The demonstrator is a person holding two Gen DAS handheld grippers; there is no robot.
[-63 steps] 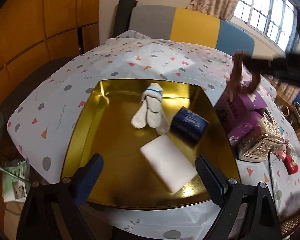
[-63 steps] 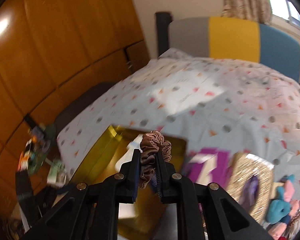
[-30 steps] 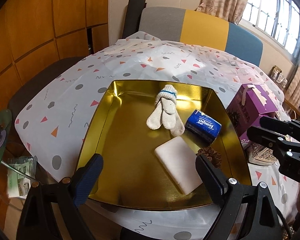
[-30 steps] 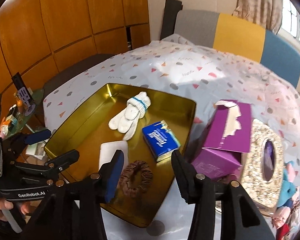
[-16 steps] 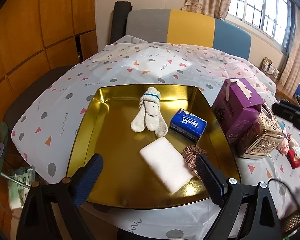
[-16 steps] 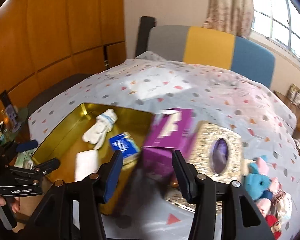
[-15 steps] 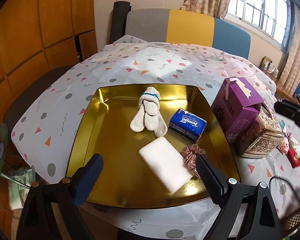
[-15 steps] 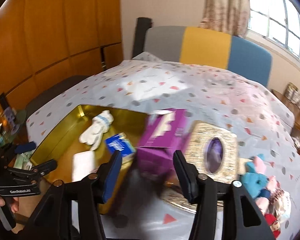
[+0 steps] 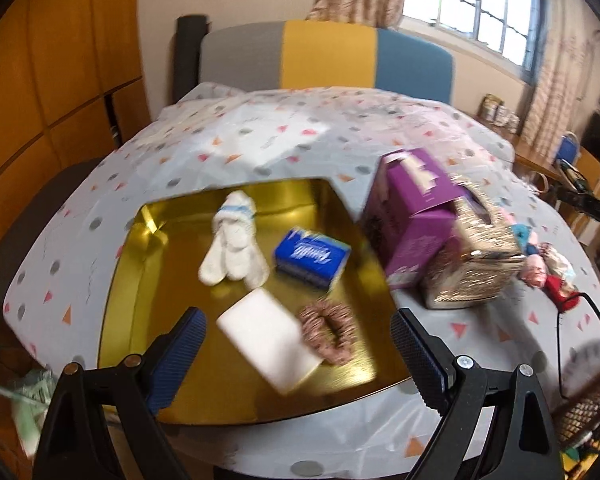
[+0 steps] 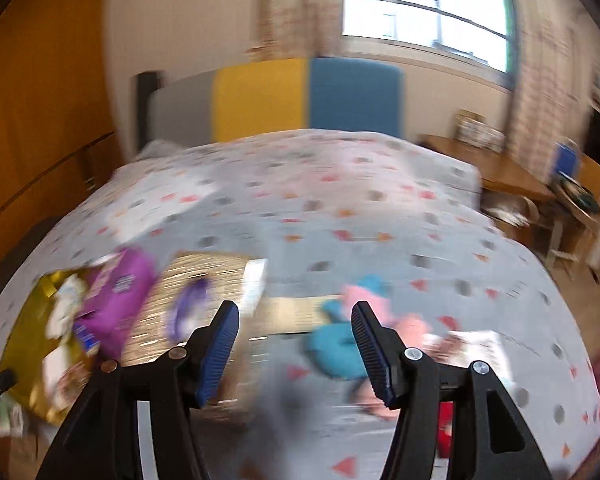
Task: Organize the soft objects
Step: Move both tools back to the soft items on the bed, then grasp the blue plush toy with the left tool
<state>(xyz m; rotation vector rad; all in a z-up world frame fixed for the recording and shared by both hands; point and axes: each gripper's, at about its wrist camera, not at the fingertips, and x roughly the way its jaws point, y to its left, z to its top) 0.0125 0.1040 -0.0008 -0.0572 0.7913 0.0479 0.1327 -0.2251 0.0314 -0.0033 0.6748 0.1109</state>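
Observation:
A gold tray (image 9: 124, 296) on the patterned tablecloth holds a white glove (image 9: 232, 248), a blue tissue pack (image 9: 310, 256), a white sponge (image 9: 266, 340) and a pink scrunchie (image 9: 328, 330). My left gripper (image 9: 296, 354) hangs open over the tray's near edge, nothing between its fingers. In the blurred right wrist view my right gripper (image 10: 294, 348) is open and empty, above the cloth, with a teal and pink plush toy (image 10: 340, 344) just beyond its right finger. The tray (image 10: 32, 320) lies at the far left there.
A purple box (image 9: 410, 216) and a glittery gold tissue box (image 9: 476, 264) stand right of the tray. Small soft toys (image 9: 548, 276) lie further right, by a black cable. A grey, yellow and blue chair back (image 9: 328, 56) stands behind the table.
The right gripper let go of the scrunchie, which now lies in the tray, and swung right toward the plush toys. The left view shifted right and slightly up.

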